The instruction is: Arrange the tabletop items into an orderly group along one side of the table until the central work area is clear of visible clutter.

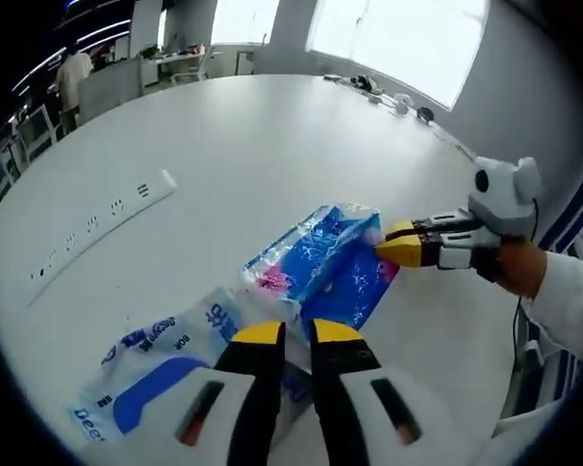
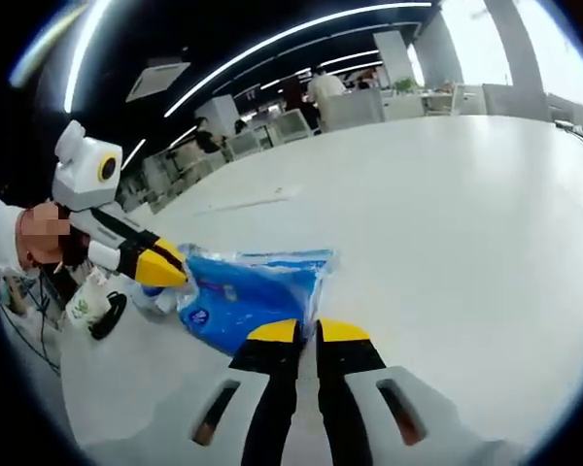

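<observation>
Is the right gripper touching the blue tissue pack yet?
Touching. In the left gripper view the right gripper has its yellow tips pressed against the edge of the blue tissue pack, no gap visible.

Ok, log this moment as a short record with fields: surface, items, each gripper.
surface: white table
items: blue tissue pack; white-and-blue pack beside it; power strip lying apart
left gripper: jaws near together at the edges of both packs; grip unclear
right gripper: jaws near together at the blue tissue pack's end; grip unclear
background: desks and chairs, a person standing, bright windows
</observation>
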Motion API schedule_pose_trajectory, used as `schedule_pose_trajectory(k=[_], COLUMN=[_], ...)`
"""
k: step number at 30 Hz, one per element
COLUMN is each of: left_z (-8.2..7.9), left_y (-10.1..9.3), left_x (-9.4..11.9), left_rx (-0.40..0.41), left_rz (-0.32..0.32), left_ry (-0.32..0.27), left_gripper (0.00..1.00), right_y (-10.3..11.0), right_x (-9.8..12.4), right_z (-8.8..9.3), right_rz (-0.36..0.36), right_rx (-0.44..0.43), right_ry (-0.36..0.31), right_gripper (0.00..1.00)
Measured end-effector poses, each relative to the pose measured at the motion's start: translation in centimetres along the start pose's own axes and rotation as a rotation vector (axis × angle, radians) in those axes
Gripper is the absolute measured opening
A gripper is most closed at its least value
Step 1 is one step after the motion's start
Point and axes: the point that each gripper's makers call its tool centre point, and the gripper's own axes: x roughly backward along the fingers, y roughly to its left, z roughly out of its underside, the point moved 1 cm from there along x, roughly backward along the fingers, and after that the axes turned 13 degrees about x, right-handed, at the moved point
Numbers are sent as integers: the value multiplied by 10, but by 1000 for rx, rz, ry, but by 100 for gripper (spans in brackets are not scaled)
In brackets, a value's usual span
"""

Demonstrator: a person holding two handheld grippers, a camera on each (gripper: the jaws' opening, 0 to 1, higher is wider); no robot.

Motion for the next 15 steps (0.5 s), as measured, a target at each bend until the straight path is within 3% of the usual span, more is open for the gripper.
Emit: schedule_pose_trajectory(k=[15], left_z=[-1], left_y=[-4], left_x=[9], left_rx=[-16], left_rz=[3], left_ry=[-6], left_gripper=[16], right_y=[-1], right_x=[5], right_z=[-5], right_rz=[20], right_rx=[3], right_ry=[-1], right_gripper=[9])
